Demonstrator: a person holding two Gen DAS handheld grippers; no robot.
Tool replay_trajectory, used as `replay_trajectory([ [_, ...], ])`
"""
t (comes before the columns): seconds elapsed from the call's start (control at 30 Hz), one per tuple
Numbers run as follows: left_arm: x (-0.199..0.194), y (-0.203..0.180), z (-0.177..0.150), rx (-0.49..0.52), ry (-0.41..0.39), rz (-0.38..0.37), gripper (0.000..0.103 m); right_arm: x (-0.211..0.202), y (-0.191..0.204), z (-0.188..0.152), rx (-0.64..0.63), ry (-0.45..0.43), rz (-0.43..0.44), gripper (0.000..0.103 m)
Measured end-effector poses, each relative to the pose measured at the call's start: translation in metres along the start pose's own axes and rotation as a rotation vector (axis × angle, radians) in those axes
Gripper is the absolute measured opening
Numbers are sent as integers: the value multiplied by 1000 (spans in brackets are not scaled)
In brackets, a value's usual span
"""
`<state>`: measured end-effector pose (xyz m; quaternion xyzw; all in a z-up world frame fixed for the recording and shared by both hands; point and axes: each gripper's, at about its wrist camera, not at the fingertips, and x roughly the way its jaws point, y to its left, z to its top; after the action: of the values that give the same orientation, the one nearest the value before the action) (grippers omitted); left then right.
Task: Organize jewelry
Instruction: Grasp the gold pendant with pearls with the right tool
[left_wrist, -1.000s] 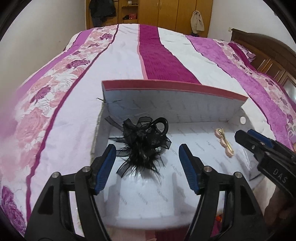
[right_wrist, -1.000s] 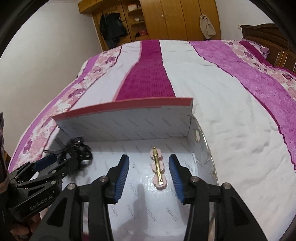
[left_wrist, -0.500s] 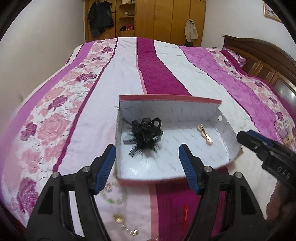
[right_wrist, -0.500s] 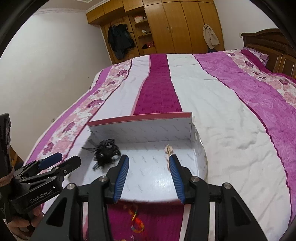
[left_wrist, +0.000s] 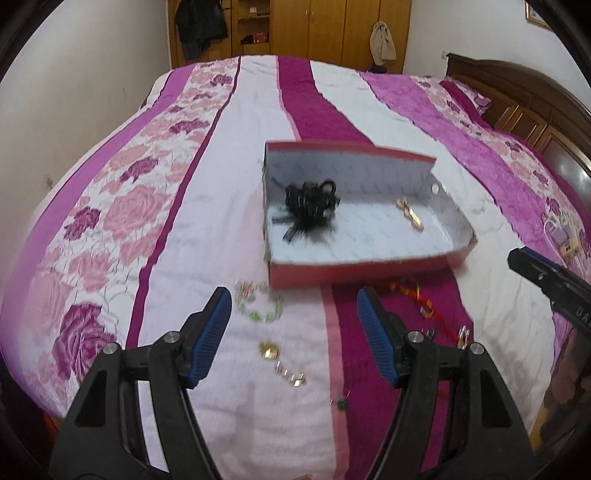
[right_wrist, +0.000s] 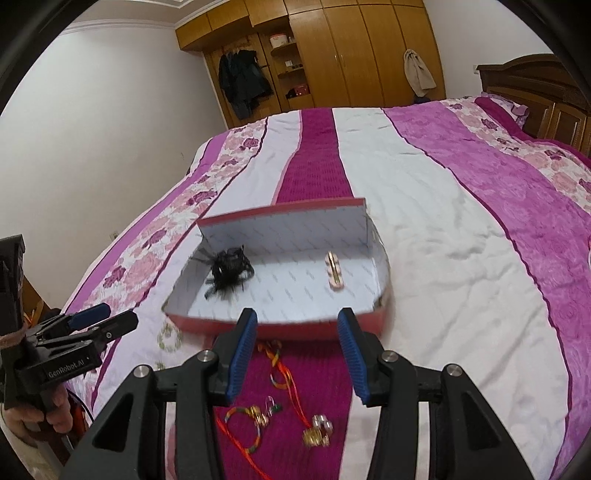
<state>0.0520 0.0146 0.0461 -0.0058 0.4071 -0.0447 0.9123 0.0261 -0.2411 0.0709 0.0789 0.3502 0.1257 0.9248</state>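
A red box (left_wrist: 354, 268) (right_wrist: 280, 325) with a white inside lies on the bed. In it are a black feathery hair piece (left_wrist: 308, 206) (right_wrist: 229, 271) and a pink and gold hair clip (left_wrist: 410, 213) (right_wrist: 333, 273). In front of the box loose jewelry lies on the cover: a green bead bracelet (left_wrist: 258, 304), gold earrings (left_wrist: 284, 363), red cord bracelets (right_wrist: 280, 365) and gold rings (right_wrist: 317, 434). My left gripper (left_wrist: 293, 334) hangs open above the beads and earrings, empty. My right gripper (right_wrist: 295, 354) is open and empty over the cord bracelets.
The bed cover (right_wrist: 443, 229) has purple, white and floral stripes. A wooden headboard (left_wrist: 517, 107) rises at the right and wardrobes (right_wrist: 332, 51) stand at the far wall. A small pale item (left_wrist: 563, 236) lies on the cover at the right. A hand (right_wrist: 40, 410) holds the left gripper.
Both grippers have drawn back from over the box toward the near side of the bed. The loose jewelry in front of the box has come into view. The jaws kept their width.
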Motion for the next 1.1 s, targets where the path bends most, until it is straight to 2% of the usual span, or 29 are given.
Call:
replay_trajectory([
  [0.33, 17, 13, -38, -31, 102, 26, 63, 4, -14, -40, 1, 101, -14, 49],
  [0.8, 44, 15, -54, -45, 171, -2, 61, 31, -23, -80, 34, 219, 1, 48],
  [0.9, 50, 18, -58, -60, 180, -6, 58, 33, -24, -82, 46, 218, 9, 41],
  [1.03, 58, 20, -61, -74, 194, 1, 45, 37, -25, -86, 46, 227, 21, 29],
  [1.1, 62, 19, -63, -59, 198, 3, 42, 39, -23, -87, 43, 233, 27, 25],
])
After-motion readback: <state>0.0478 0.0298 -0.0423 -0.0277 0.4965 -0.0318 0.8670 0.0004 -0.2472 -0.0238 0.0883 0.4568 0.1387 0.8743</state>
